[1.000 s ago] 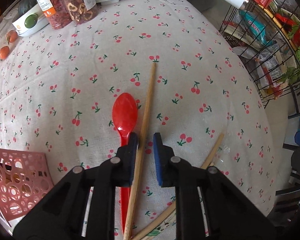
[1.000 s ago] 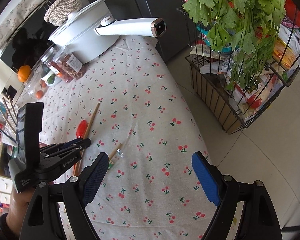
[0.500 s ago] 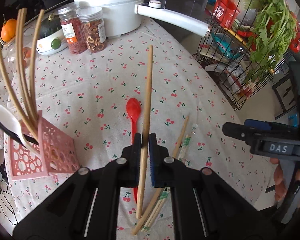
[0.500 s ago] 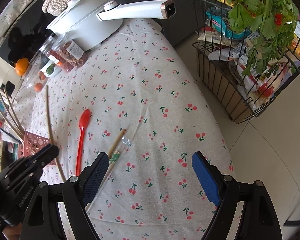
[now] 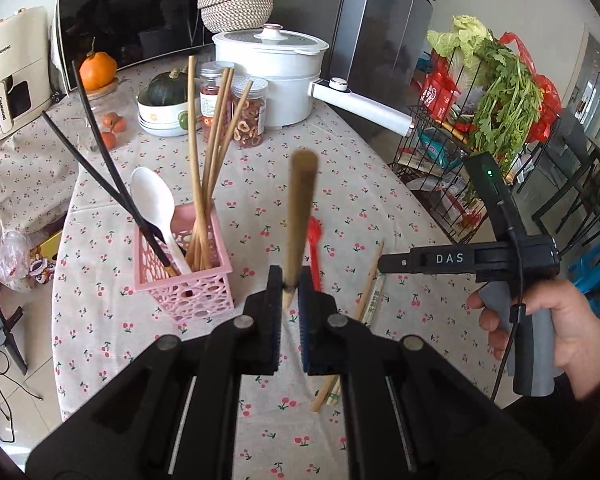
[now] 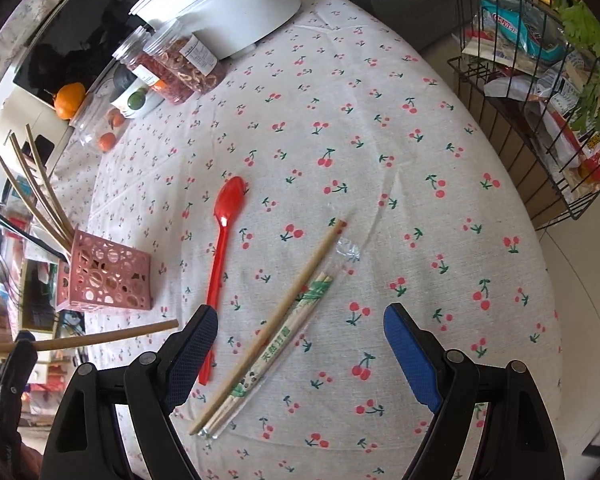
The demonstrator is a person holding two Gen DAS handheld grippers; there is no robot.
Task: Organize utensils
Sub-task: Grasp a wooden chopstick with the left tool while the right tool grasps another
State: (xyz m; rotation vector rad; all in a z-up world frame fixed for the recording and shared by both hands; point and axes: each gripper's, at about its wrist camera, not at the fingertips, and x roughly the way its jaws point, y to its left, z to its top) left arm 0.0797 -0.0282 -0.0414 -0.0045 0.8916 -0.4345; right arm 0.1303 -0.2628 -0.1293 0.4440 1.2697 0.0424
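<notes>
My left gripper (image 5: 289,300) is shut on a wooden chopstick (image 5: 299,216) and holds it tilted up above the table, right of the pink utensil basket (image 5: 188,280). The basket holds several wooden chopsticks, two black ones and a white spoon (image 5: 156,208). A red spoon (image 6: 222,256), a loose wooden chopstick (image 6: 276,320) and a wrapped chopstick pair (image 6: 276,352) lie on the cherry tablecloth. My right gripper (image 6: 300,340) is open and empty above the loose chopstick and wrapped pair. The held chopstick also shows in the right wrist view (image 6: 100,336).
A white pot (image 5: 272,76) with a long handle, two jars (image 5: 236,108), a bowl with a squash (image 5: 164,104) and a microwave (image 5: 132,20) stand at the table's back. A wire rack (image 5: 480,128) with greens stands right of the table.
My left gripper closed on the wooden chopstick, lifted it off the table and tilted it upward. My right gripper moved lower over the loose chopstick and wrapped pair.
</notes>
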